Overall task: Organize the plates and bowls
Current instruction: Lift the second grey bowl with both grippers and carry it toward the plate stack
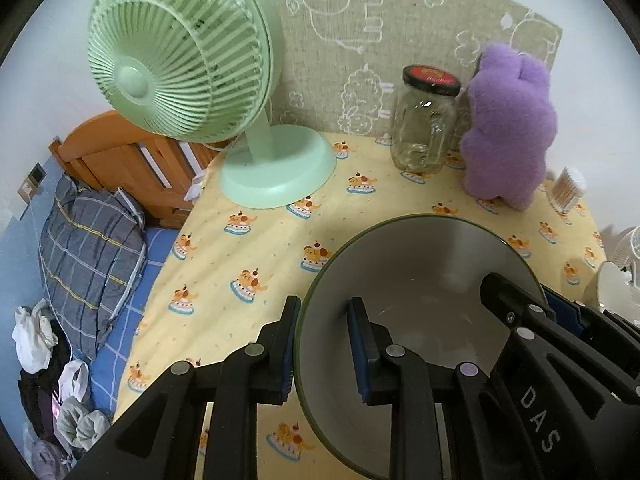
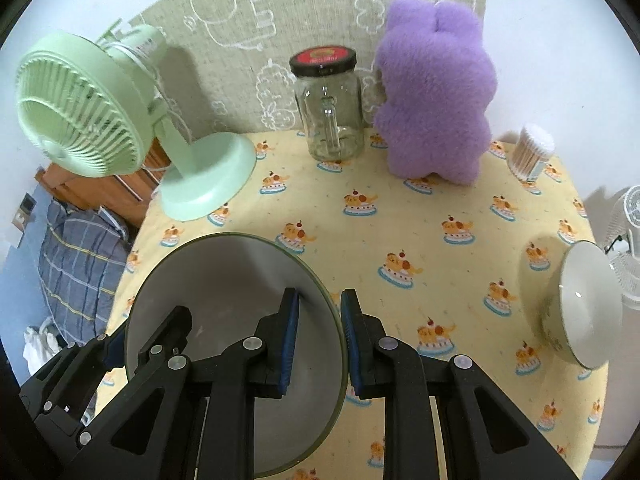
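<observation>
Left gripper [image 1: 324, 346]: jaws narrow, clamped across the near-left rim of the grey bowl [image 1: 420, 280] — one pad outside the wall, one inside. Right gripper [image 2: 319, 342]: jaws likewise narrow, gripped on the opposite rim of the same bowl, one pad inside, one outside. The bowl is held between both grippers above the yellow tablecloth [image 2: 400, 220], tilted so that its mouth is turned toward the cameras; a thin green edge is noted round the rim. A round form, so no long axis is assigned.

A second, white bowl [image 2: 580, 308] is seen near the right table edge, well apart from the held one.

Writing: "DAS" is read on the right gripper's arm in the left wrist view. The red label on the jar lid [image 2: 323, 57] is too blurred to read.
</observation>
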A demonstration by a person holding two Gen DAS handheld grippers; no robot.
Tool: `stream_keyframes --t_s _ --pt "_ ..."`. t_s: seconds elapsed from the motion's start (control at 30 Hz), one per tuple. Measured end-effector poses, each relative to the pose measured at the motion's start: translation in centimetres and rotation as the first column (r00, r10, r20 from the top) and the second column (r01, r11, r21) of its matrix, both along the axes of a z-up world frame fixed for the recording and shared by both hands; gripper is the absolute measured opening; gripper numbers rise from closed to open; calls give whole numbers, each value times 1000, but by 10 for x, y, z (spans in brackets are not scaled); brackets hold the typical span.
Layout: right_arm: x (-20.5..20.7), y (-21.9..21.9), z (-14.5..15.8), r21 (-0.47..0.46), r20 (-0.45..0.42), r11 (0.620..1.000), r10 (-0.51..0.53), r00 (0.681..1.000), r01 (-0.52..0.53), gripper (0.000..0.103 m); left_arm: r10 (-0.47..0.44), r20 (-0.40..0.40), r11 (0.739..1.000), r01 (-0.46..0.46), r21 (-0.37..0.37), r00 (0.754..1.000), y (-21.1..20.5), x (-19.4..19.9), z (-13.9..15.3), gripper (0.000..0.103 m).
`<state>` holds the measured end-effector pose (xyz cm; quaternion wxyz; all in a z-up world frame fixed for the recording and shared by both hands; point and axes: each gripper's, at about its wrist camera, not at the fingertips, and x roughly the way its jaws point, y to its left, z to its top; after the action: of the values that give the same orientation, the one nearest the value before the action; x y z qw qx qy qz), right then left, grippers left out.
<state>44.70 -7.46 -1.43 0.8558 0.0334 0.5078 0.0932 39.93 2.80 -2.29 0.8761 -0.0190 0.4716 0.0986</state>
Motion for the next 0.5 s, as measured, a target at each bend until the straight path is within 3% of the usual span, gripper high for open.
stream_keyframes --t_s 0.5 --pt "-82 -21 50 18 50 999 -32 998 31 25 -39 50 999 38 21 998 -17 -75 40 23"
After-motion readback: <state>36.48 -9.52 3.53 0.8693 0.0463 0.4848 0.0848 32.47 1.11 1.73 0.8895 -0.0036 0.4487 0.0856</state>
